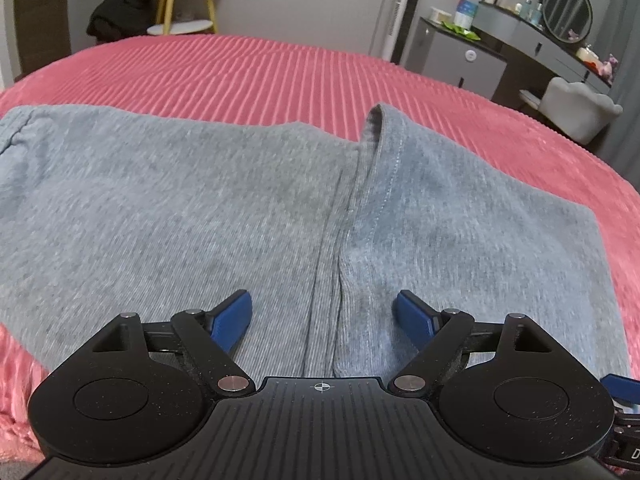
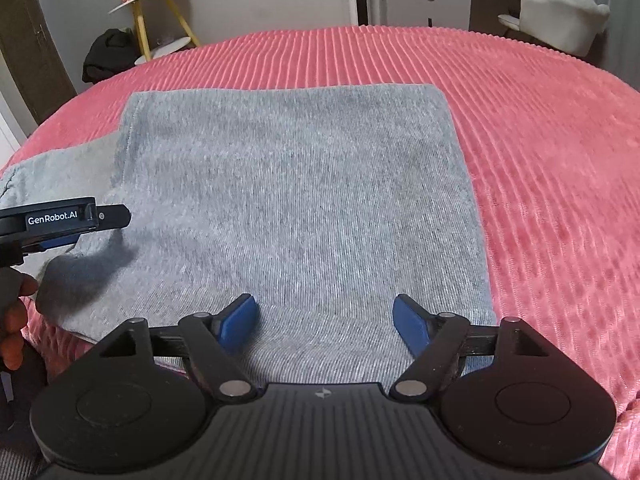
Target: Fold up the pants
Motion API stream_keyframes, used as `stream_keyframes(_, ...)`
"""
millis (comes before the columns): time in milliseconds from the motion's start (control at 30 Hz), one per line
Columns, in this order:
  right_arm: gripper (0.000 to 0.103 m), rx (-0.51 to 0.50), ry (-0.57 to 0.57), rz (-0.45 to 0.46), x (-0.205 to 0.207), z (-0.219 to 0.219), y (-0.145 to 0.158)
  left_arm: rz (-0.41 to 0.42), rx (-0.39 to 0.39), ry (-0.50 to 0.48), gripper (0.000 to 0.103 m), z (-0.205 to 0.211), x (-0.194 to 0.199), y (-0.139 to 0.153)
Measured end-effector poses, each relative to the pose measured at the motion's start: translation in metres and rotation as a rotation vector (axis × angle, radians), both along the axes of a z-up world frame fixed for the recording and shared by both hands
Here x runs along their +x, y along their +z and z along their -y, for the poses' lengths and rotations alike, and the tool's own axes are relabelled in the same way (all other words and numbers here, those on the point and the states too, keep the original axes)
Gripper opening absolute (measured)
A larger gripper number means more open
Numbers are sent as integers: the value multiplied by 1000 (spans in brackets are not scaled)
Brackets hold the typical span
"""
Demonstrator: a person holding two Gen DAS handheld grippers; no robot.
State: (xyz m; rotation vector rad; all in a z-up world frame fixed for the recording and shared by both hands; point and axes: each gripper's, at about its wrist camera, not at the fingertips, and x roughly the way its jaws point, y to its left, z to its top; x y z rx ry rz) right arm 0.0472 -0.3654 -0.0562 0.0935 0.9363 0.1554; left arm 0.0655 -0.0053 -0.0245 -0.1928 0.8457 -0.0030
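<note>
Grey knit pants (image 1: 200, 208) lie folded flat on a pink ribbed bedspread (image 1: 260, 68). In the left wrist view a folded layer's hemmed edge (image 1: 380, 152) runs down the middle, right under my left gripper (image 1: 324, 312), which hangs open just above the cloth with nothing between its blue pads. In the right wrist view the pants (image 2: 296, 208) form a neat rectangle. My right gripper (image 2: 325, 316) is open over their near edge, holding nothing. The left gripper's body (image 2: 60, 218) shows at the left edge of that view, with a person's hand (image 2: 14, 328) below it.
The bedspread (image 2: 540, 160) stretches wide to the right and beyond the pants. Behind the bed stand a yellow-legged side table (image 1: 188, 0), a dark bundle (image 1: 120, 12), a grey cabinet (image 1: 460, 60), a vanity with a round mirror (image 1: 566, 8) and a pale chair (image 1: 576, 108).
</note>
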Motion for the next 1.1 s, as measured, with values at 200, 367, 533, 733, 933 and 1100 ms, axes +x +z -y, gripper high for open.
stream_keyframes(200,85,-20,3,3,2,-6,-3,-8,-17,9,87,-2,2,-1)
stream_keyframes(367,92,-46,4,22,3,-12,-7,-17,-34,25,91,-5,3,-2)
stream_keyframes(533,97,-38,1,22,5,-13,-9,0,-106,76,92,-18,1,2)
stream_keyframes(733,99,-17,-12,27,7,-11,-12,40,-317,243,91,-72,-8,17)
stream_keyframes(933,99,25,-34,36,10,-8,-15,196,-472,469,90,-184,-49,38)
stream_keyframes(1100,99,47,-51,43,13,-8,-17,187,-487,626,87,-261,-81,16)
